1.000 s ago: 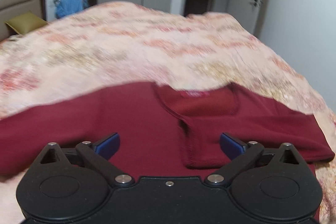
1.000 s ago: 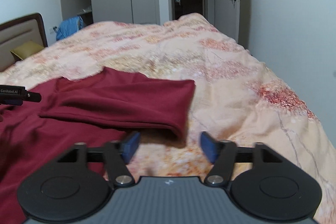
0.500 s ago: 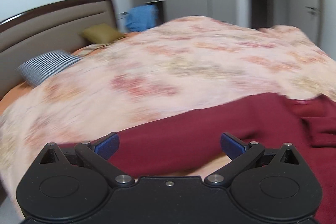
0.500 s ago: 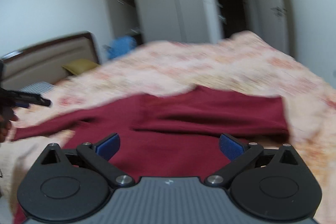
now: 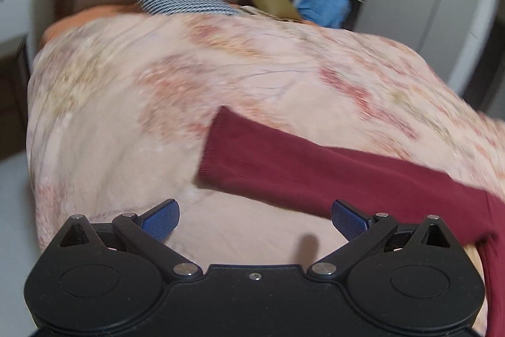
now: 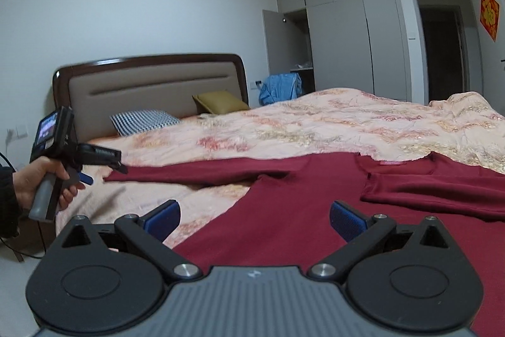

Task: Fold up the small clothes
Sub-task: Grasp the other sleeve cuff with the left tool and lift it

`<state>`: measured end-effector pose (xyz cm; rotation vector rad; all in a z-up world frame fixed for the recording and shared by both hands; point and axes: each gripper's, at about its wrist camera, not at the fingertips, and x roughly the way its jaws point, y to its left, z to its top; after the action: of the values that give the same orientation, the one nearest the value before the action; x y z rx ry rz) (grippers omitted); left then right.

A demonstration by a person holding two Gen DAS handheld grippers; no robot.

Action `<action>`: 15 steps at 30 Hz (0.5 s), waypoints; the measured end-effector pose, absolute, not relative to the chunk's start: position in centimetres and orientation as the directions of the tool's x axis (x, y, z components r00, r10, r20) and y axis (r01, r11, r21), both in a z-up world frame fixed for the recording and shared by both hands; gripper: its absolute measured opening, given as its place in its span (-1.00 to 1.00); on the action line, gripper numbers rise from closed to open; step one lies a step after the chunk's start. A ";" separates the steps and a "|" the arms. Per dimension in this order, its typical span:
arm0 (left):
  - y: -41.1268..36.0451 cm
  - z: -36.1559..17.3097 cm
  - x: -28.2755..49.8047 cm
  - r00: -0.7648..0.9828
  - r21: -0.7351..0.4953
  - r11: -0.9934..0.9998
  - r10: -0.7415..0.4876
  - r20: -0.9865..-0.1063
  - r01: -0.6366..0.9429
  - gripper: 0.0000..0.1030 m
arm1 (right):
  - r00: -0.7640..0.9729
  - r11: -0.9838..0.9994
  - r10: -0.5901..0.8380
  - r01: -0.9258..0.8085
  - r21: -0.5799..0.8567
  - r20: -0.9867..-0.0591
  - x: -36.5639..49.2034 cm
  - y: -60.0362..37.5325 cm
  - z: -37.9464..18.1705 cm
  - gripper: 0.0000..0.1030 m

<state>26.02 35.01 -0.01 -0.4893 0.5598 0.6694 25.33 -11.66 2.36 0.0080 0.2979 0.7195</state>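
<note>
Since a second ago both hands have swung left along the bed: the left gripper (image 5: 255, 218), which then hung over the neckline, now looks down on the cuff of the outstretched sleeve (image 5: 315, 166), and the right gripper (image 6: 255, 218), then at the folded sleeve on the right, now hangs over the body of the garment.

The dark red knitted long-sleeved sweater (image 6: 315, 210) lies flat on the near part of the pink and cream floral bedspread (image 6: 315, 128). One sleeve is folded across the chest on the right; the other runs out straight to the left, its cuff lying on the quilt near the bed's left edge.

The left gripper's blue-padded fingers (image 5: 161, 218) stand wide apart with nothing between them. The cuff lies just beyond them, and the sleeve's near edge passes close by the right-hand pad; the blur makes it hard to tell whether they touch. In the right wrist view this gripper (image 6: 94, 169) shows at the far left, held in a hand (image 6: 41, 176) with a dark sleeve, its tips just beside the cuff.

The right gripper is fully spread, empty, above the sweater's left flank.

Far off stand a brown padded headboard (image 6: 151, 90), a black-and-white checked pillow (image 6: 142, 120), an olive cushion (image 6: 221, 101), a blue cloth (image 6: 279, 87) and grey wardrobe doors (image 6: 347, 30).
</note>
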 end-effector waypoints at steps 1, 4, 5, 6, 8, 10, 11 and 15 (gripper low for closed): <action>35.6 -0.3 26.0 0.655 -0.263 0.670 0.436 -0.618 -0.694 0.97 | 0.713 0.757 0.646 -0.644 0.110 -0.274 25.3 -11.3 2.1 1.00; 36.6 -0.7 26.1 0.682 -0.314 0.651 0.443 -0.581 -0.691 0.81 | 0.711 0.764 0.638 -0.632 0.127 -0.296 25.1 -10.7 1.6 1.00; 36.7 -0.6 26.0 0.686 -0.320 0.645 0.459 -0.564 -0.694 0.75 | 0.712 0.768 0.633 -0.627 0.130 -0.304 25.1 -10.6 1.4 1.00; 36.7 -0.6 25.8 0.688 -0.326 0.636 0.476 -0.547 -0.699 0.62 | 0.712 0.771 0.629 -0.623 0.132 -0.312 25.2 -10.6 1.2 1.00; 36.9 -0.6 25.9 0.684 -0.335 0.619 0.496 -0.534 -0.711 0.43 | 0.715 0.782 0.613 -0.609 0.131 -0.335 25.5 -10.7 0.7 1.00; 37.1 -0.7 26.2 0.666 -0.324 0.603 0.515 -0.540 -0.729 -0.09 | 0.725 0.803 0.587 -0.579 0.142 -0.360 25.9 -10.8 0.1 1.00; 37.4 -0.9 26.4 0.654 -0.314 0.598 0.519 -0.550 -0.738 -0.22 | 0.730 0.815 0.571 -0.558 0.155 -0.376 26.2 -11.0 -0.2 1.00; 38.0 -0.8 26.5 0.629 -0.304 0.570 0.547 -0.552 -0.763 -0.82 | 0.738 0.852 0.521 -0.476 0.217 -0.428 27.4 -11.9 -1.4 1.00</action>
<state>26.47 37.99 -0.84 -0.5576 0.4262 0.7961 27.37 -11.86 -1.36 0.0950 0.4978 0.5481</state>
